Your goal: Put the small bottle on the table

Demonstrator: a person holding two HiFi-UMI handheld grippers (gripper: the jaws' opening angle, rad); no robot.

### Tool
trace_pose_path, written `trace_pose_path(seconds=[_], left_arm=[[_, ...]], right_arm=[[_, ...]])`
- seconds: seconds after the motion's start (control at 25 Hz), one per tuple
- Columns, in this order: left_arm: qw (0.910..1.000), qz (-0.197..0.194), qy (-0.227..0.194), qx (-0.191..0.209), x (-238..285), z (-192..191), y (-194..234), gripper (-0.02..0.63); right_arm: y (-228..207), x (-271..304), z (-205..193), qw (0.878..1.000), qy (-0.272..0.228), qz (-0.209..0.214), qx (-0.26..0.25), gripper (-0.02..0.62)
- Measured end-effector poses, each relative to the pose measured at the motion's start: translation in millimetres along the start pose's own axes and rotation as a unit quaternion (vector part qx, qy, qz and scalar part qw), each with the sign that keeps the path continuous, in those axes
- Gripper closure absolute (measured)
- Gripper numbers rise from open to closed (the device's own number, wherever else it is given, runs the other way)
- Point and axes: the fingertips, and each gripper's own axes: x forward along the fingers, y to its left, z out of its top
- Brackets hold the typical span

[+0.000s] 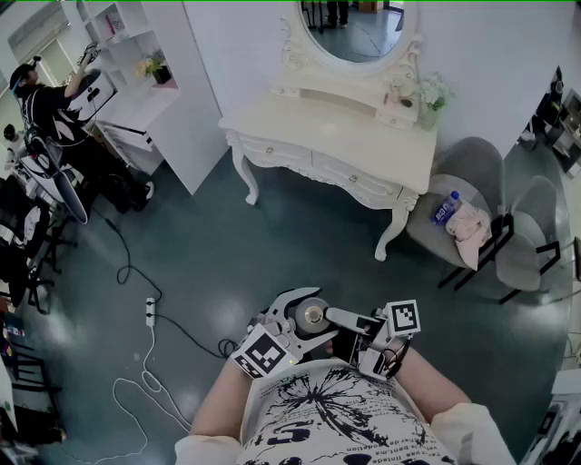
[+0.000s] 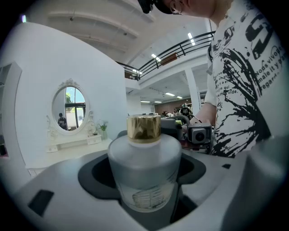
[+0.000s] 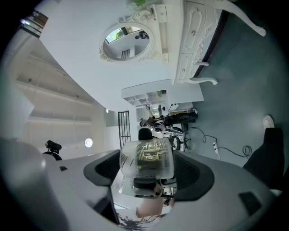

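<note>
The small bottle point(image 1: 311, 316), frosted with a gold cap, hangs in the air close to the person's chest, low in the head view. My left gripper point(image 1: 290, 318) and right gripper point(image 1: 339, 318) face each other, and both have their jaws closed around it. In the left gripper view the bottle point(image 2: 144, 167) fills the space between the jaws, cap point(image 2: 143, 127) on top, with the right gripper's camera point(image 2: 198, 134) behind it. The right gripper view shows the bottle's clear base point(image 3: 146, 158) between its jaws. The white dressing table point(image 1: 300, 127) stands across the floor, well ahead of both grippers.
An oval mirror point(image 1: 354, 27) tops the table. Two grey chairs point(image 1: 472, 173) at its right hold a blue water bottle point(image 1: 445, 208) and a pink cloth point(image 1: 469, 232). A power strip with cables point(image 1: 151, 311) lies on the floor at left. A person point(image 1: 45, 100) stands by the white shelves point(image 1: 145, 82).
</note>
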Motion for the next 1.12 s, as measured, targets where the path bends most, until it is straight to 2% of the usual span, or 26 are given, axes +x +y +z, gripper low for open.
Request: trace_pose_path(seconds=[0.68,0.88,1.12], left_arm=[[1.0000,-0.008,-0.002,-0.003,10.0,-7.9,16.2,0.253],[0.9997,-0.024,-0.005,-0.006,9.4,-17.2,50.5,0.253],[0.9989,-0.046,-0.006,-0.009,-2.5,-28.5,117.0,0.253]], right_arm=[[-7.9,3.3,18.6,1.000,-0.015,0.004,0.003,0.221],[-17.2,25.0,45.8,0.999,-0.032,-0.002,0.004,0.221],[-27.6,77.2,90.9,0.998,-0.057,-0.001,0.007,0.221]])
